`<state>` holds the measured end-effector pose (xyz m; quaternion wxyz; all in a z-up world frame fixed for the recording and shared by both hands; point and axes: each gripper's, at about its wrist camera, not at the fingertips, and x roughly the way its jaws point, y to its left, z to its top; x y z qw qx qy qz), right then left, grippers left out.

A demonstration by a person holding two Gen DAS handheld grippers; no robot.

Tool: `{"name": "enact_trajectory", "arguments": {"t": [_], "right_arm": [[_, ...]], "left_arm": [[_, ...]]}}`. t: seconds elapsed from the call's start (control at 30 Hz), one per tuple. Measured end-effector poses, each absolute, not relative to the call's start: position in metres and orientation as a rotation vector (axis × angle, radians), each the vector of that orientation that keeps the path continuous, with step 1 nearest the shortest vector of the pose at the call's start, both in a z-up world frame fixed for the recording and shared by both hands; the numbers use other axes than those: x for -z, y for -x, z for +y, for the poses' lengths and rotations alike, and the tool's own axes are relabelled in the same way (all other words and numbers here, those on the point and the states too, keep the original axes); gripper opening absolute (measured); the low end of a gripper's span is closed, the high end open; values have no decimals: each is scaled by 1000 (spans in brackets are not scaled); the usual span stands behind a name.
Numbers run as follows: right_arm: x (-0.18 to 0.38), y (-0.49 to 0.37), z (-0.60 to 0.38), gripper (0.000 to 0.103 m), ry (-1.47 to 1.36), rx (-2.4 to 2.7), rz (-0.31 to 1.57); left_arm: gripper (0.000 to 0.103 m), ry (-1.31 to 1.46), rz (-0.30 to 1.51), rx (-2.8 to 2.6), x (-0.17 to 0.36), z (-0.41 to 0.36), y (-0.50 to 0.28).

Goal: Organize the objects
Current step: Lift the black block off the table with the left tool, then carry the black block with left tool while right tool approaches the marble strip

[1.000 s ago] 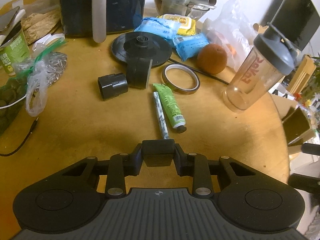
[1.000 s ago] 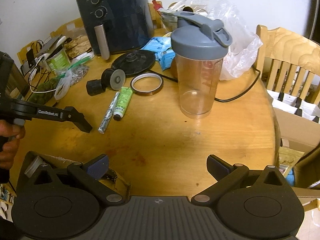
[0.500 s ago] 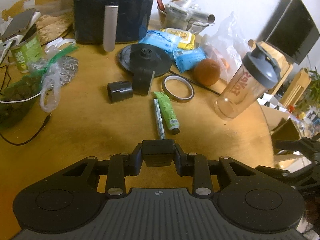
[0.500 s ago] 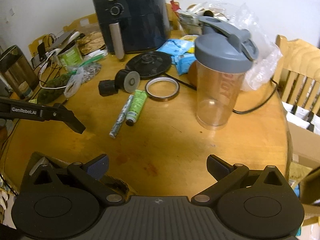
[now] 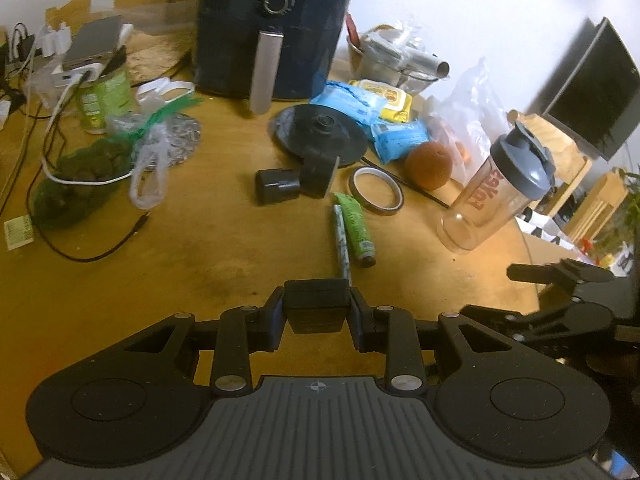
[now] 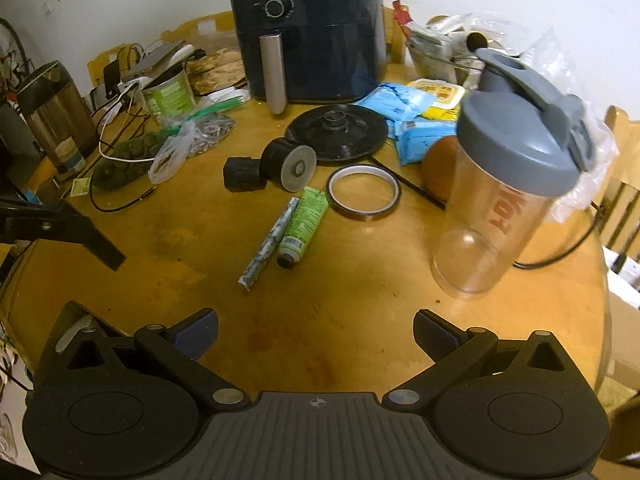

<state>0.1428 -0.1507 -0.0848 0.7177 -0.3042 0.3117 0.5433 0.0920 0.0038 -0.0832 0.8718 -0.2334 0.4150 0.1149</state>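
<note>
A round wooden table [image 5: 200, 264] holds clutter. A patterned pen [image 5: 342, 246] and a green tube [image 5: 356, 230] lie side by side at its middle; both also show in the right wrist view, the pen [image 6: 268, 250] left of the tube [image 6: 302, 226]. A tape ring [image 6: 362, 192], two black cylinders [image 6: 262, 164] and a clear shaker bottle with a grey lid [image 6: 500, 208] stand around them. My left gripper [image 5: 316, 306] is shut on a small black block, above the near table. My right gripper [image 6: 316, 334] is open and empty over the near edge.
A dark air fryer [image 6: 308, 28] stands at the back, a black disc base [image 6: 336, 132] before it. Blue and yellow packets [image 5: 360, 100], an orange [image 5: 428, 166], plastic bags [image 5: 148, 160], a green can [image 6: 168, 96] and cables [image 5: 80, 248] crowd the back and left. A wooden chair [image 6: 620, 184] stands right.
Both grippers have pulled back and up, so more of the table and the air fryer shows. The left stays shut on the block, the right stays open. No object on the table moved.
</note>
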Motion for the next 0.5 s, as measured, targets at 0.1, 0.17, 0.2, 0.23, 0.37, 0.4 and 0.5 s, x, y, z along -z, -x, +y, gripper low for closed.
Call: {"name": "enact_trajectory", "arguments": {"t": [0.1, 0.17, 0.2, 0.23, 0.37, 0.4, 0.5], "right_arm": [[87, -144, -142, 103, 681, -1225, 682], [89, -145, -137, 103, 681, -1238, 676], [89, -145, -134, 103, 682, -1243, 675], [90, -146, -131, 103, 683, -1252, 675], [94, -146, -121, 103, 688, -1275, 669], [95, -146, -118, 103, 689, -1279, 669], [98, -146, -110, 103, 690, -1293, 670]], "left_arm": [[31, 495, 855, -257, 78, 6, -84], [31, 506, 850, -268, 75, 7, -78], [31, 510, 849, -274, 74, 8, -76], [31, 512, 848, -280, 73, 8, -74], [31, 525, 844, -299, 71, 10, -64], [31, 528, 843, -305, 71, 11, -62], [31, 538, 841, -320, 70, 12, -56]]}}
